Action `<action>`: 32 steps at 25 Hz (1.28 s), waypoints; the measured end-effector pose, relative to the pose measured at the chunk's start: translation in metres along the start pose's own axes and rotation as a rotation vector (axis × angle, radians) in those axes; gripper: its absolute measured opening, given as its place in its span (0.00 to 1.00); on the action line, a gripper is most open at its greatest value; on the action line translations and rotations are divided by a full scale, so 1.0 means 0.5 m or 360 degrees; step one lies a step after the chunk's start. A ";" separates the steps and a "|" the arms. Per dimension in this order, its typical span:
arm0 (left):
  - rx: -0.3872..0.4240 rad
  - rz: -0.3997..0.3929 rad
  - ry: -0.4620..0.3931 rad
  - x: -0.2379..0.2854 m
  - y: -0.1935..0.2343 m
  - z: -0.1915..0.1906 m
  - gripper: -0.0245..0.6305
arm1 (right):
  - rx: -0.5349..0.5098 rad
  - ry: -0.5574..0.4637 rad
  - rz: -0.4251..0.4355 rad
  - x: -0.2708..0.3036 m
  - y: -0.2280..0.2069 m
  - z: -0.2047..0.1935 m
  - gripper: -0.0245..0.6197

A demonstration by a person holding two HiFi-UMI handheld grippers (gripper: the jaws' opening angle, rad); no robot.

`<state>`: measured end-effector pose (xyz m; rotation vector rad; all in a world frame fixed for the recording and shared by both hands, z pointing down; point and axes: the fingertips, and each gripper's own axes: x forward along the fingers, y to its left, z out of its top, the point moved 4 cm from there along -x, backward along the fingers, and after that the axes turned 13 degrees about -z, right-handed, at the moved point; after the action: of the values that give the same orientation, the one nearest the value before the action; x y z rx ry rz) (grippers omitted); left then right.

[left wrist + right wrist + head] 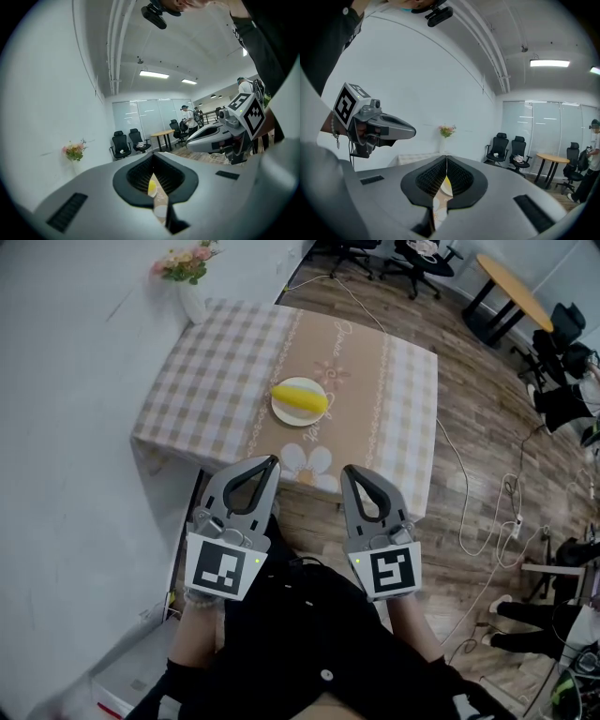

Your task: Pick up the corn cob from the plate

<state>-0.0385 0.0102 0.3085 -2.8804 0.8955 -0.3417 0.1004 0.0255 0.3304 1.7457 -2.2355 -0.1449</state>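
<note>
Approach step, as judged: nothing gripped yet. Corn cob [301, 399] on the plate [284, 414], lying across its middle, untouched. Left gripper [271, 462] and right gripper [347, 470] well short of the plate on its near side, side by side, pointing toward it. Both claws pressed together and empty, tips meeting, only the hollow behind the tips open.

Next, probably: carry one gripper over to the plate, spread its claw wider than the cob, come down astride it without knocking the plate, then pinch and lift. Some risk of the round cob rolling off the plate under a skewed squeeze.

From the head view only: the whole gap between grippers and plate, and the checked tablecloth [225, 371] under the plate. From the gripper views only: the shut tips close up, a sliver of yellow cob and plate through each hollow, the other gripper side-on with its marker cube, and the ceiling lights [153, 74] high above.
</note>
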 end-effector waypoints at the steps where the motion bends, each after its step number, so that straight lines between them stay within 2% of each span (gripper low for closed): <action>1: 0.0003 -0.0004 -0.0002 0.007 0.013 0.000 0.06 | 0.0001 0.0002 -0.0002 0.014 -0.001 0.002 0.10; 9: 0.0010 -0.0069 -0.0013 0.061 0.117 0.005 0.06 | 0.0018 0.0009 -0.0059 0.116 -0.014 0.030 0.10; 23: 0.0046 -0.0277 -0.0084 0.166 0.282 0.011 0.06 | 0.0045 0.0074 -0.0314 0.261 -0.058 0.067 0.10; 32: 0.0065 -0.0364 -0.0088 0.208 0.362 -0.018 0.06 | 0.0018 0.0120 -0.0373 0.342 -0.047 0.074 0.10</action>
<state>-0.0562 -0.1981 0.3063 -2.9429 0.5442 -0.2939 0.0745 -0.1488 0.3186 1.9808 -1.9790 -0.1149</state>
